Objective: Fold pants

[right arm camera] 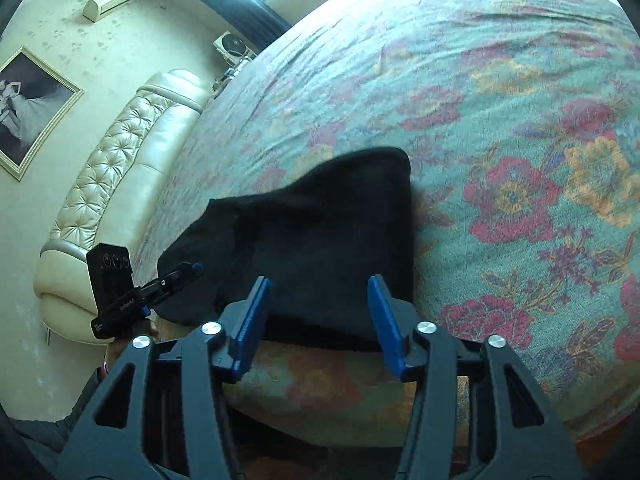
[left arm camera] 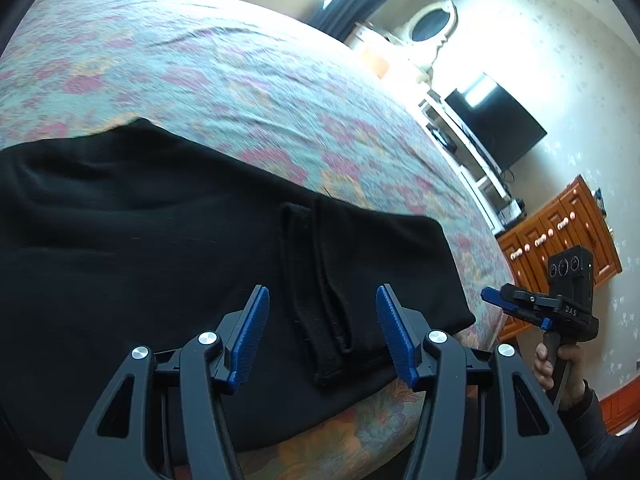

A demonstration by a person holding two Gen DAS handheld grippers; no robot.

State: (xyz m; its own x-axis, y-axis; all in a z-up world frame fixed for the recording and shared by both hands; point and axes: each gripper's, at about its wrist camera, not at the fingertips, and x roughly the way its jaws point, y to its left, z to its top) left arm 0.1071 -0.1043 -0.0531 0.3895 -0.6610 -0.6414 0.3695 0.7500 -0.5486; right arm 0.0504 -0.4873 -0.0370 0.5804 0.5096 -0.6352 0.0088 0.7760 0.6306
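Pants: black pants [left arm camera: 168,248] lie on the floral bedspread [left arm camera: 224,64], at 12 o'clock.
Left gripper [left arm camera: 320,336]: spread apart, empty.
Right gripper [right arm camera: 320,320]: spread apart, empty.
Advice: pinch both near-edge corners evenly, likely.

Floral-covered bed [left arm camera: 224,80], black pants [left arm camera: 160,240] lying folded near its edge

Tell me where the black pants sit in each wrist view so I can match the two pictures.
Left wrist view: the black pants fill the lower left and centre, lying on the floral bedspread, with the open left tool over their near edge.
Right wrist view: the pants lie centre, just beyond the open right tool.
Shared landmark: the floral bedspread under the pants.
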